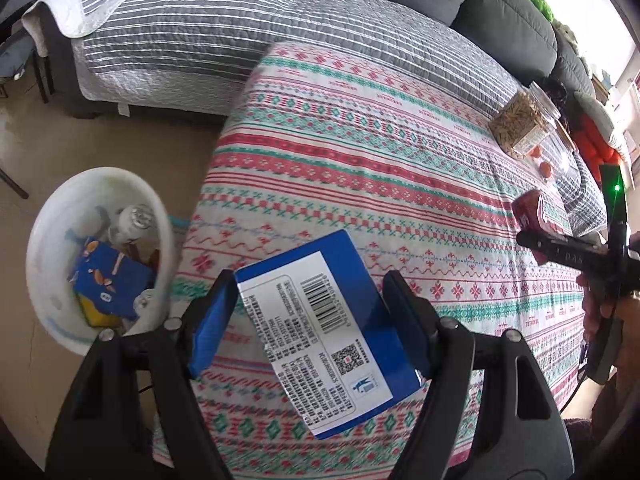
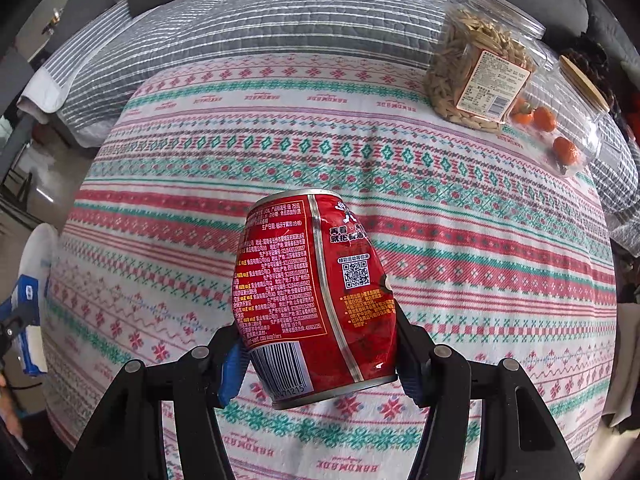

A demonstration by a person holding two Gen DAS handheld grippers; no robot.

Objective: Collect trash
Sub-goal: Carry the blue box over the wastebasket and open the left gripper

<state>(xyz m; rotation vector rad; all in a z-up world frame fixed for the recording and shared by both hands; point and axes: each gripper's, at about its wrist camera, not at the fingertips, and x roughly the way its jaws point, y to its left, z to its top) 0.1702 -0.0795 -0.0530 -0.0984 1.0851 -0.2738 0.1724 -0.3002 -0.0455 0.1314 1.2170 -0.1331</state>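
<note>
Your left tool [image 1: 308,320] was closed on the blue box [image 1: 320,332], holding it above the patterned table [image 1: 360,140], with the white bin [image 1: 52,216] to its left. Your right tool [image 2: 316,356] gripped the dented red can [image 2: 312,292] between its pads.

Bench and sofa clutter, non-task items only.
Patterned red-green-white cloth [image 2: 440,184] covers the bench; far right on it a clear jar of seeds [image 2: 476,76] with a label, lying tilted, just beside a clear container of small orange fruits [image 2: 560,136]. Behind, grey striped quilt [image 1: 240,32] over a dark grey sofa [image 1: 500,12].
</note>
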